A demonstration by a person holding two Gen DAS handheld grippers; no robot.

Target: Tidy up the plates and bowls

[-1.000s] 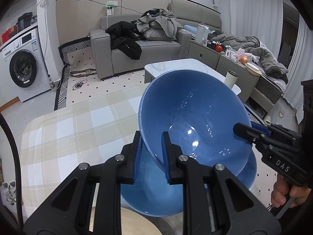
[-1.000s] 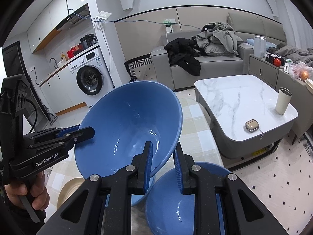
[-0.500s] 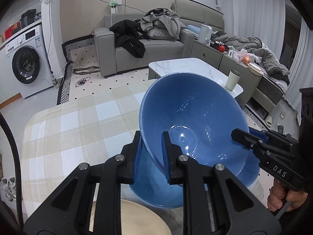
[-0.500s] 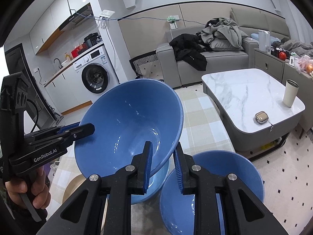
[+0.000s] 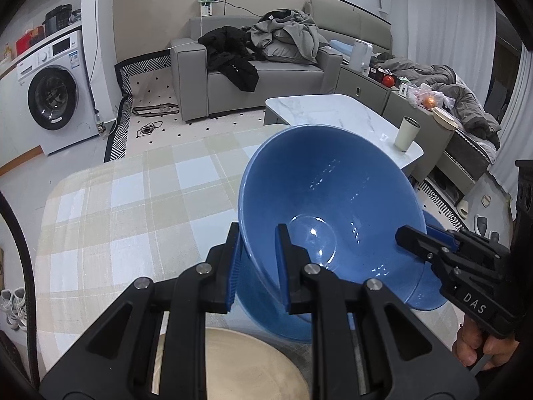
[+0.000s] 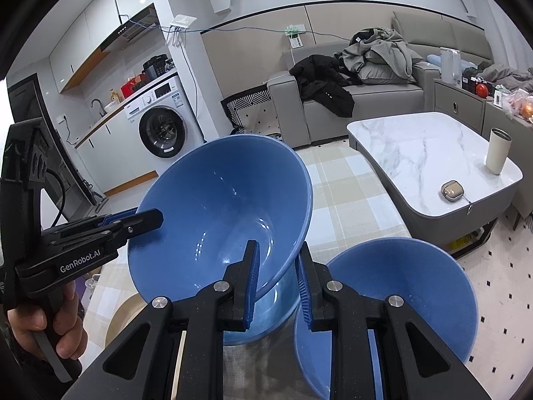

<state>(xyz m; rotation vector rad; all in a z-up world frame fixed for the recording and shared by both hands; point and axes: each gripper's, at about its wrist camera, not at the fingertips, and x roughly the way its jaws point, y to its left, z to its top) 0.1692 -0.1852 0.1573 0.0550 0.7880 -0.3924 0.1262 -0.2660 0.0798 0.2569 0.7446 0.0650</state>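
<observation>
I hold a large blue bowl (image 5: pixel 326 200) (image 6: pixel 220 206) tilted above the checked tablecloth (image 5: pixel 133 206). My left gripper (image 5: pixel 258 261) is shut on its near rim, one finger inside and one outside. From the opposite side my right gripper (image 6: pixel 278 280) is shut on the rim too; it shows at the right of the left wrist view (image 5: pixel 416 240). Directly under the held bowl stands a second blue bowl (image 5: pixel 276 320) (image 6: pixel 266 316). A third blue bowl (image 6: pixel 399 293) (image 5: pixel 429 296) sits beside it on the table. A cream plate (image 5: pixel 240 360) (image 6: pixel 123 313) lies nearest me.
A marble coffee table (image 6: pixel 416 153) with a cup (image 6: pixel 498 153) and a small case stands just beyond the table's far right edge. A grey sofa (image 5: pixel 266 76) with clothes and a washing machine (image 5: pixel 53 96) are farther off. Bare checked cloth stretches to the left.
Both grippers have sunk with the held bowl, bringing it closer to the bowl beneath. The plate and the third bowl show more fully. The grips are unchanged.
</observation>
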